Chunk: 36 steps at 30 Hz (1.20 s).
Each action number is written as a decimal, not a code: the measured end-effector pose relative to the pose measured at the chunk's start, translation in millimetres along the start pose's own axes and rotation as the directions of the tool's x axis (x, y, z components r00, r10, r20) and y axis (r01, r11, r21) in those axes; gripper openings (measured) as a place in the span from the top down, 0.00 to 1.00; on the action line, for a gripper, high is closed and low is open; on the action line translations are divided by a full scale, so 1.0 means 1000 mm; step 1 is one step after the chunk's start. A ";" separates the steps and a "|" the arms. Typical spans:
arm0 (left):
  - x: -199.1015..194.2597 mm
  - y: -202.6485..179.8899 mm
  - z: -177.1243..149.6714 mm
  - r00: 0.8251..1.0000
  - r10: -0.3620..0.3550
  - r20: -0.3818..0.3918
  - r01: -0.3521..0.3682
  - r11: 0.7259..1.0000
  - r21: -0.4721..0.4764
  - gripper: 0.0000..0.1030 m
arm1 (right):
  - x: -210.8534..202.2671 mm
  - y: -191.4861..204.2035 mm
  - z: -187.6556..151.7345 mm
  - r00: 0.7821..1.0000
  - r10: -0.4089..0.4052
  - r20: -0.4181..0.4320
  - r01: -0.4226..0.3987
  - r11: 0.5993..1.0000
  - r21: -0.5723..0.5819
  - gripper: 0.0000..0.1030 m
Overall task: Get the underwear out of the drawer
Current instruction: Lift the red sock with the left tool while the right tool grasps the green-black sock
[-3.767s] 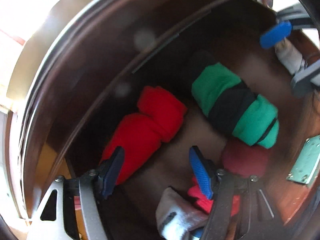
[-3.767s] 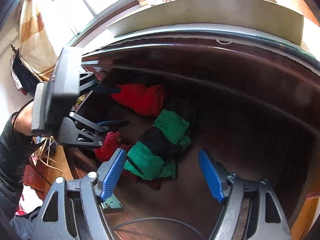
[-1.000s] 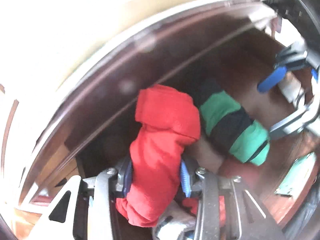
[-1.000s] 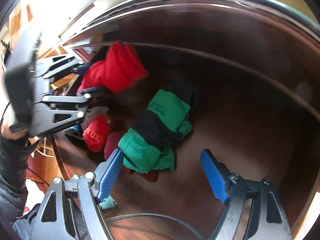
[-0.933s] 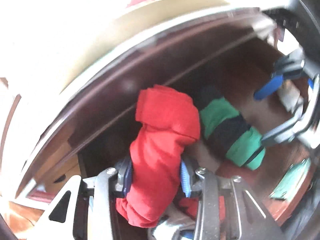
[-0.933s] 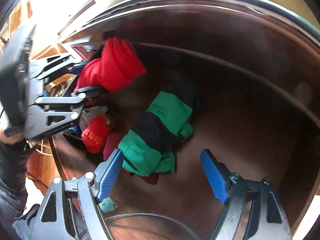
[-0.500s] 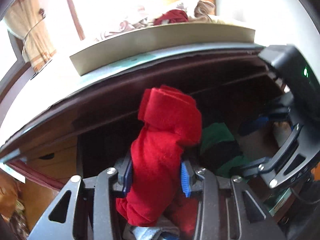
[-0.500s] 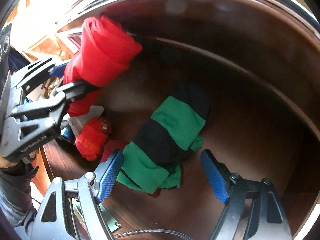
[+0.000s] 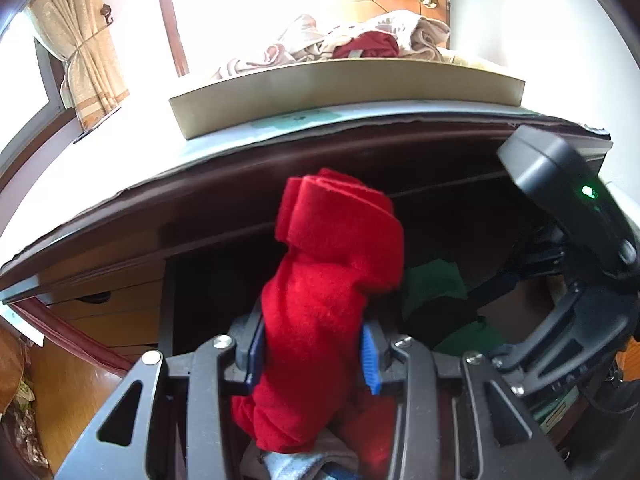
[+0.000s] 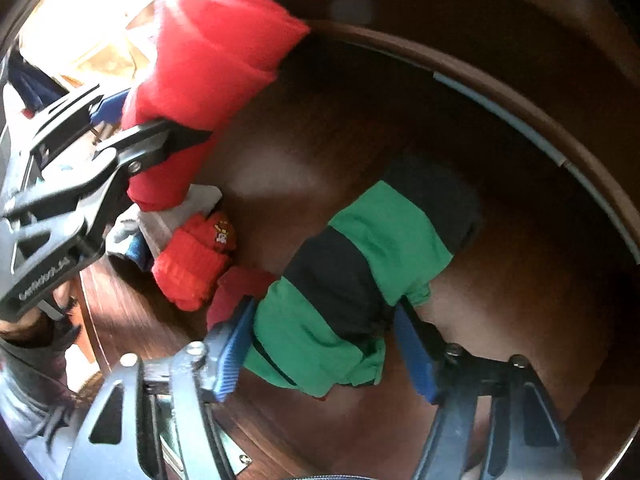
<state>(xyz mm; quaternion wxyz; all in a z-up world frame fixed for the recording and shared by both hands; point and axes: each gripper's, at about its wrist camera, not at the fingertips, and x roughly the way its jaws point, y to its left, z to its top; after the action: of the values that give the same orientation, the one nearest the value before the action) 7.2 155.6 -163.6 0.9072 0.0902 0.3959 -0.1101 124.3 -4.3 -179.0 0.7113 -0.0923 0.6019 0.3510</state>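
A rolled red underwear (image 9: 332, 272) hangs above the dark wooden drawer (image 10: 520, 280), with my left gripper (image 9: 312, 350) shut on its middle. The right wrist view shows the same red roll (image 10: 208, 52) at the upper left, clamped in the left gripper (image 10: 154, 120). On the drawer floor lies a rolled green and black underwear (image 10: 360, 276). My right gripper (image 10: 324, 344) points down over its near end. Its jaws are closing, with the roll between the blue pads (image 10: 234, 344). The pads stand at the cloth's edges and it does not look squeezed.
A red knitted sock (image 10: 192, 268), a dark red cloth (image 10: 236, 288) and a grey-white sock (image 10: 176, 216) lie at the drawer's left end. On the desk top above stands a flat cardboard box (image 9: 340, 92), with piled clothes (image 9: 360, 40) behind it. A curtain (image 9: 84, 60) hangs at the left.
The left gripper has lifted the red roll up out of the drawer. The right gripper has come down over the green and black roll and its jaws have narrowed.
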 end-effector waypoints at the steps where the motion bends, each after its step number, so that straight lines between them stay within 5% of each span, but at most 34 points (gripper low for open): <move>1: 0.001 0.003 -0.001 1.000 -0.003 0.003 0.003 1.000 -0.006 0.63 | 0.001 -0.002 0.000 1.000 0.012 0.001 -0.012 1.000 0.007 0.41; 13: -0.027 0.000 0.006 0.999 0.009 0.032 -0.008 0.999 -0.037 0.63 | -0.007 -0.008 -0.009 0.994 0.075 0.079 -0.075 0.997 0.000 0.61; 36: -0.070 0.003 -0.003 0.991 0.026 0.134 -0.010 0.993 -0.115 0.63 | -0.060 0.027 -0.053 0.963 0.038 0.267 -0.009 0.994 -0.109 0.63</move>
<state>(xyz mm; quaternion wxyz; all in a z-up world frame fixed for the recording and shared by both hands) -40.1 168.4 -113.8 0.9366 0.0340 0.3383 -0.0850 64.0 -36.7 -129.8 0.7762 -0.0748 0.4814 0.4003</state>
